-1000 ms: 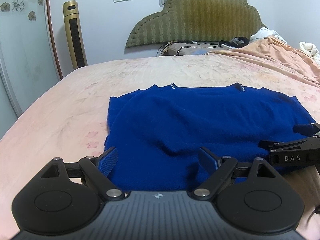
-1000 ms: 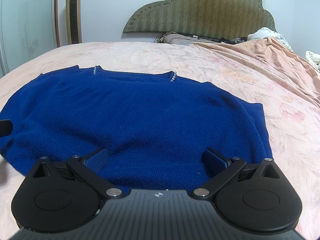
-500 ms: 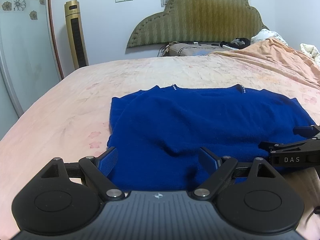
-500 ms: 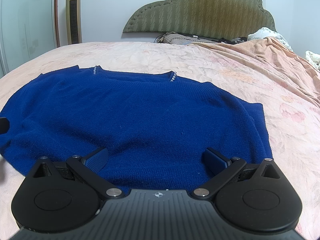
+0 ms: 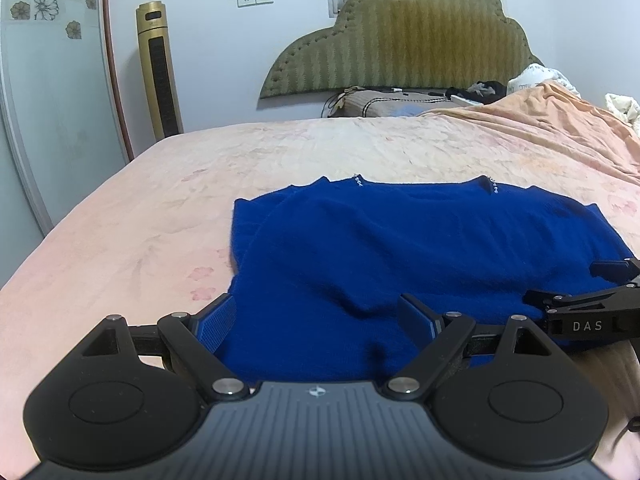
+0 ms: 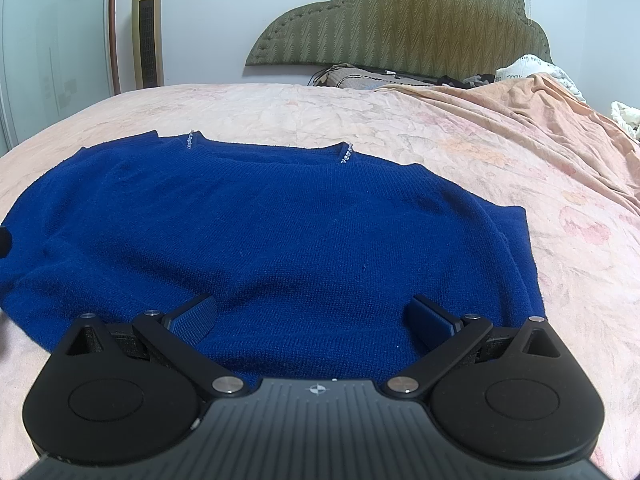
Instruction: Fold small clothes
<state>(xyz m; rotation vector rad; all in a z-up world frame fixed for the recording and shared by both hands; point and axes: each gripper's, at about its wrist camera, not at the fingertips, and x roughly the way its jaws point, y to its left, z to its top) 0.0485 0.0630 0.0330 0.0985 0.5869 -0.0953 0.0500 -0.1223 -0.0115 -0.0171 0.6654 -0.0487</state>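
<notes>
Both grippers are barely drifting since a second ago; the sweater (image 6: 256, 240) is lying flat on the bed (image 6: 440, 128), hem nearest. Left gripper (image 5: 320, 316) and right gripper (image 6: 312, 316) are hanging spread wide, holding nothing; pinching one knit layer risks dragging and bunching.

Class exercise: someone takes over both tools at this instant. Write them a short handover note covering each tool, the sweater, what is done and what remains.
Left tool: open, holding nothing, at the near hem of the blue sweater.
Right tool: open, holding nothing, at the same hem further right.
Sweater: spread on the pink bedsheet, neckline away from you, its side edges apparently turned in.
Done: laid out.
Left: grip the hem and fold it toward the neckline.
</notes>
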